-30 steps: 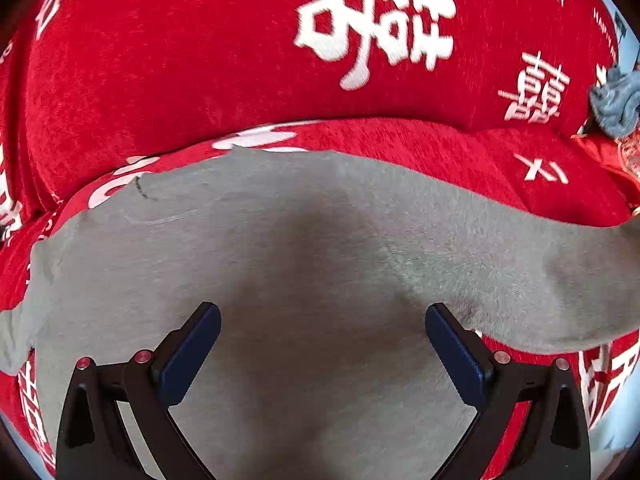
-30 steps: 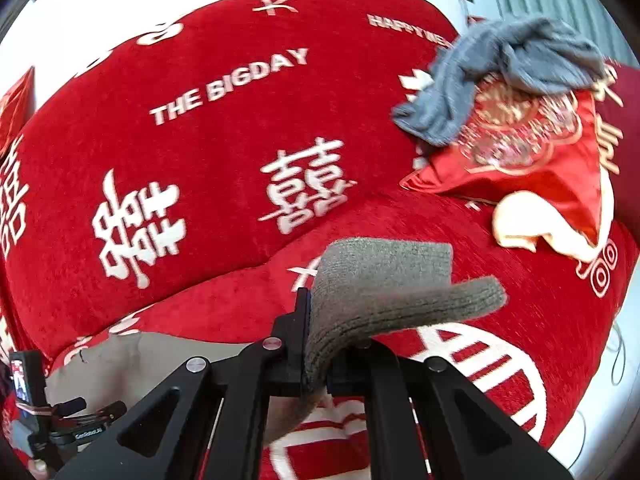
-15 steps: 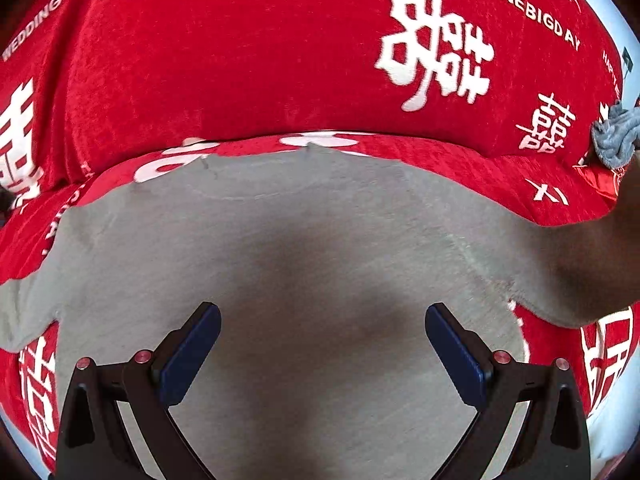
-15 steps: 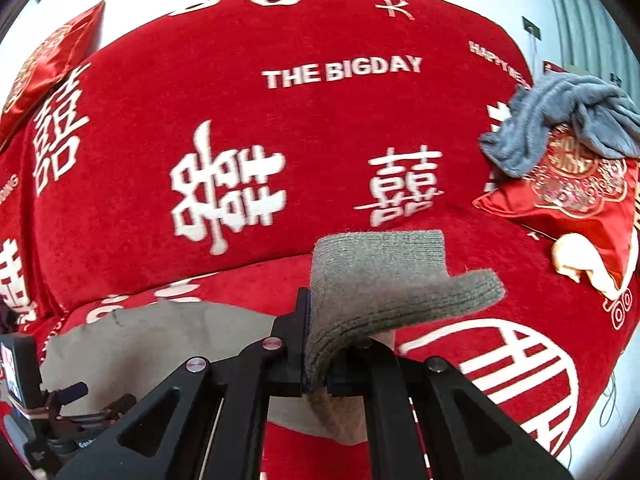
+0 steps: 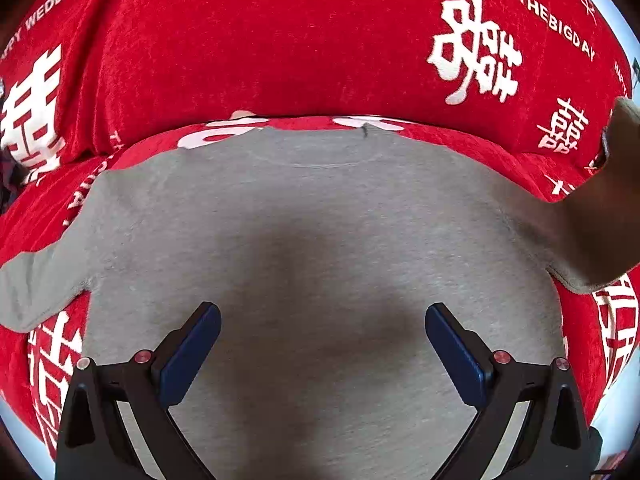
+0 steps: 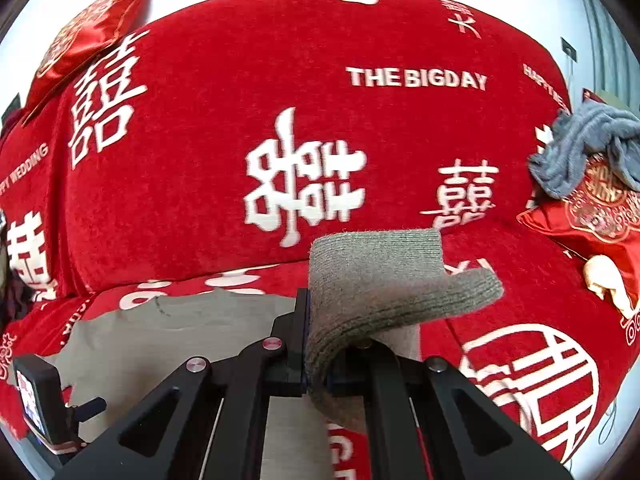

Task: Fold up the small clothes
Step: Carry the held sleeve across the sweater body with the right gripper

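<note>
A small grey knitted long-sleeved sweater point(image 5: 320, 216) lies spread flat on the seat of a red plush sofa cover printed with white Chinese wedding characters and the words "THE BIGDAY" point(image 6: 224, 120). The collar points toward the sofa back.

In the left wrist view, the left tongs point(image 5: 322, 344) hang above the body of the sweater with their blue-padded jaws wide apart and nothing between them. One sleeve lies out flat at the left edge of this view. The other sleeve rises off the seat at the right edge.

In the right wrist view, the right tongs point(image 6: 316, 364) are pinched closed on the ribbed grey cuff point(image 6: 384, 280) of that raised sleeve; the cuff end folds over and juts out past the jaws. The left tongs' black body shows at the lower left of this view.

Further along the sofa, at the right, a crumpled blue-grey knitted garment point(image 6: 580, 148) rests on a shiny red satin cushion with gold embroidery point(image 6: 596, 216). A second red satin cushion point(image 6: 92, 36) sits on top of the sofa back, upper left.
</note>
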`<state>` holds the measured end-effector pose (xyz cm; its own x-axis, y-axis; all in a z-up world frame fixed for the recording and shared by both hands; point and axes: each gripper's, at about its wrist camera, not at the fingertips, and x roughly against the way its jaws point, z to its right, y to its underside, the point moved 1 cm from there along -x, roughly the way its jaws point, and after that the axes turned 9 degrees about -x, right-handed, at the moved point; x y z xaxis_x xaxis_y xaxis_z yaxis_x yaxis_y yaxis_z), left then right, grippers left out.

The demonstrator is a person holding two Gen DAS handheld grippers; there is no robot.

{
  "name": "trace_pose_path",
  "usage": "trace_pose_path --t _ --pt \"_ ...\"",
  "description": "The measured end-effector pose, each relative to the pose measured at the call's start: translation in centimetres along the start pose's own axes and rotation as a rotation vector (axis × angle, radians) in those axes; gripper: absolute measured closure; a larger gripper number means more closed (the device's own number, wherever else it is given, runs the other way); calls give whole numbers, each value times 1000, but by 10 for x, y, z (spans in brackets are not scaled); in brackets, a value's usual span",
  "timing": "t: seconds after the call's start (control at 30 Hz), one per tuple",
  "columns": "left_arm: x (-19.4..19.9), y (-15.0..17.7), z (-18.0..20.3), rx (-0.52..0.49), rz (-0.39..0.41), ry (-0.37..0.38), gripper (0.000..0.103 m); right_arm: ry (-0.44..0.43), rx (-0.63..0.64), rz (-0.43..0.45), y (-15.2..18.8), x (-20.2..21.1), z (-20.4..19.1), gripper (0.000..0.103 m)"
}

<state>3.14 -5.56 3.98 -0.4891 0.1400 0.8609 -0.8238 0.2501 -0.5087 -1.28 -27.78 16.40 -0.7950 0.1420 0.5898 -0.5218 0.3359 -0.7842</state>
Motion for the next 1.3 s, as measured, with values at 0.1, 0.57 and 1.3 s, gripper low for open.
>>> trace_pose_path --t 0.1,0.57,1.3 --pt "3 4 -12 7 4 0 1 -11 25 -8 4 -3 -22 97" --pt "8 19 -78 72 5 -15 1 -82 134 -73 34 -33 -131 97" --pt "19 66 -164 252 -8 -20 1 -131 283 -223 112 -96 -249 97"
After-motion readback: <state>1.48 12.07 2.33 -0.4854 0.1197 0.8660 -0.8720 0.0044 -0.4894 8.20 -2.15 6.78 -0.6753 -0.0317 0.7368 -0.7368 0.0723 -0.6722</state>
